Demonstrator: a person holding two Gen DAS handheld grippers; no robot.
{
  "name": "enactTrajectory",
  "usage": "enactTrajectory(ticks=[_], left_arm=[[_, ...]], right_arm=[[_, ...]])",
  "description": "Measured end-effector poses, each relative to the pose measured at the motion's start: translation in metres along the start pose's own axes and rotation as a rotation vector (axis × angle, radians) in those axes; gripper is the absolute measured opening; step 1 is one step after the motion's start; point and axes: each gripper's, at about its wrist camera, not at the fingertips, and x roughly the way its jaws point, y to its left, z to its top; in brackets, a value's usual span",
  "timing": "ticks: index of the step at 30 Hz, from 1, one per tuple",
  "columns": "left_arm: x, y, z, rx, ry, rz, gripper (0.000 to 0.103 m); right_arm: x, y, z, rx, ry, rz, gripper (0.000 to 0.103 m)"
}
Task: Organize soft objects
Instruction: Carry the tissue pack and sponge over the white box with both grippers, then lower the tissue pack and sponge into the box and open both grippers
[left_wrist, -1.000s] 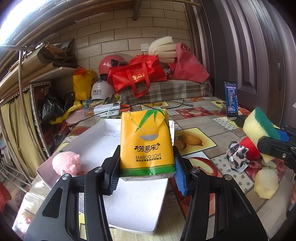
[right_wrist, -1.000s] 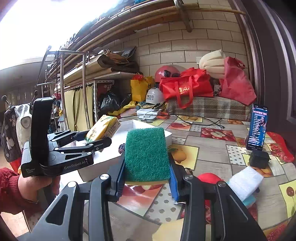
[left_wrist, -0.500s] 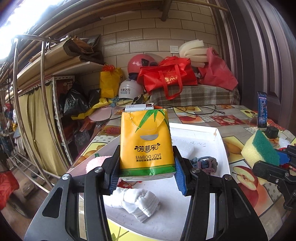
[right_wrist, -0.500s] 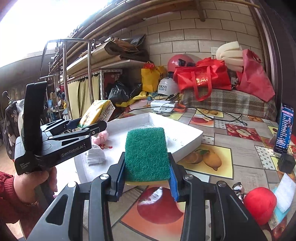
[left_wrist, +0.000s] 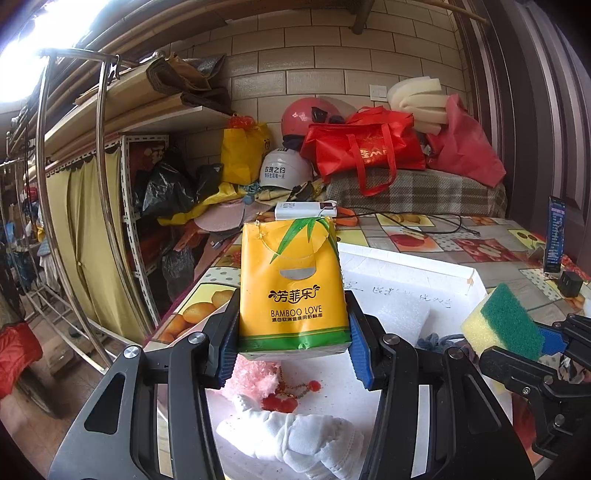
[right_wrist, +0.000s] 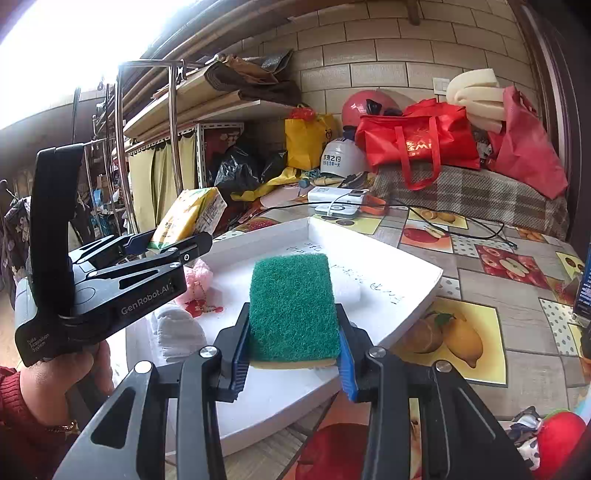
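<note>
- Your left gripper (left_wrist: 293, 347) is clamping a yellow tissue pack (left_wrist: 293, 288) between its blue pads (left_wrist: 360, 349); the jaws are standing about a pack-width apart and pressing on both lower sides.
- You are holding the pack upright above the near end of the white tray (left_wrist: 406, 258), clear of the tray floor.
- Your right gripper (right_wrist: 293, 350) is gripping a sponge (right_wrist: 293, 306), green face toward the camera and yellow layer underneath; the jaws are closing on its two side edges.
- You are holding the sponge over the tray's near edge (right_wrist: 413, 317), in the air.
- In the left wrist view, the sponge (left_wrist: 504, 325) and right gripper (left_wrist: 535, 354) are appearing at the right, just beside the tray.
- In the right wrist view, the left gripper (right_wrist: 162, 247) is hanging over the tray's left side with the pack (right_wrist: 190, 216) tilted.
- Lying in the tray: a pink fluffy item (left_wrist: 251, 376), a red charm (left_wrist: 280, 402), a white cloth (left_wrist: 295, 439) and a grey-blue knot (left_wrist: 436, 339).
- A red ball (right_wrist: 557, 435) is resting on the table (right_wrist: 517, 306), well apart from the tray.
</note>
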Motion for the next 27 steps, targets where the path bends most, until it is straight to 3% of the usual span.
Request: enactTrajectory(ticks=[13, 14, 15, 16, 17, 19, 24, 27], left_arm=[[0.004, 0.003, 0.002, -0.004, -0.004, 0.03, 0.054], [0.004, 0.003, 0.002, -0.005, -0.004, 0.036, 0.058], [0.004, 0.003, 0.002, -0.006, -0.004, 0.042, 0.062], [0.003, 0.004, 0.002, -0.012, -0.009, 0.048, 0.071], [0.003, 0.007, 0.002, -0.024, -0.013, 0.055, 0.083], [0.003, 0.01, 0.001, -0.038, -0.012, 0.061, 0.1], [-0.001, 0.011, 0.001, -0.038, -0.024, 0.063, 0.103], [-0.002, 0.011, 0.001, -0.039, -0.035, 0.066, 0.103]], right_arm=[[0.042, 0.007, 0.015, 0.006, 0.08, -0.037, 0.042], [0.041, 0.006, 0.015, 0.008, 0.078, -0.038, 0.046], [0.04, 0.006, 0.015, 0.01, 0.077, -0.04, 0.057], [0.041, 0.005, 0.015, 0.013, 0.077, -0.042, 0.064], [0.041, 0.004, 0.015, 0.017, 0.081, -0.057, 0.078], [0.042, 0.003, 0.015, 0.021, 0.082, -0.057, 0.084], [0.04, 0.008, 0.016, -0.003, 0.069, -0.077, 0.095], [0.039, 0.008, 0.017, -0.009, 0.058, -0.085, 0.095]])
